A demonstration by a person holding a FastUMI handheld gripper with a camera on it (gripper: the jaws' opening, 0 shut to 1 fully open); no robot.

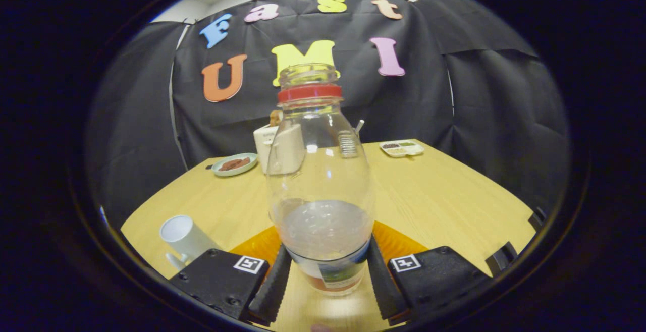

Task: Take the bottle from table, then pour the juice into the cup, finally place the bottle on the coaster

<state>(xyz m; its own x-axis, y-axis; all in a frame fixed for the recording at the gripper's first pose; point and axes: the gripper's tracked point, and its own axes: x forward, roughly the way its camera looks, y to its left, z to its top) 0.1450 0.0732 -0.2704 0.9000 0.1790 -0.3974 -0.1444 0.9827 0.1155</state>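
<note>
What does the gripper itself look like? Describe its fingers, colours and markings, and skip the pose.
The gripper has two black fingers with ribbed, toothed inner pads, long and narrow. Each finger sits on a blocky black housing with rounded corners and small screws. Each housing carries a square black-and-white fiducial tag on a white patch on top. No cables are visible.
</note>
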